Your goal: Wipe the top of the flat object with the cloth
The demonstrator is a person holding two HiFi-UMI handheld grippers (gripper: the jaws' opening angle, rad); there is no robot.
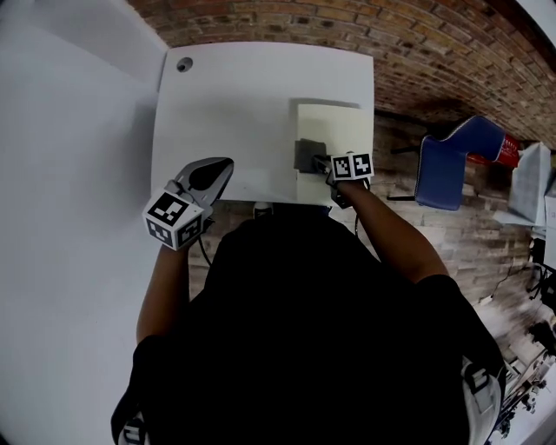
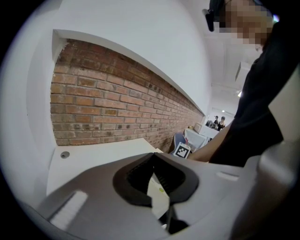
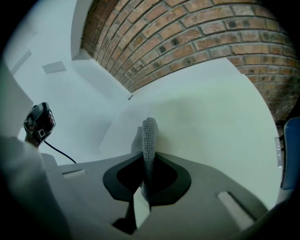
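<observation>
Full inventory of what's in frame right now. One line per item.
table: 1, white, centre of the head view
cable hole: 1, grey, far left corner of the table
flat panel: 1, pale cream, lying on the table's right side by the near edge
cloth: 1, grey, at the panel's left edge, pinched in the right tongs
brick wall: 1, red-brown, behind the table
chair: 1, blue, right of the table
left tongs: 1, grey, shut with nothing between them, above the table's near edge
right tongs: 1, grey, shut on the cloth
marker cubes: 2, black and white, one on each tongs
arms: 2, one behind each tongs
</observation>
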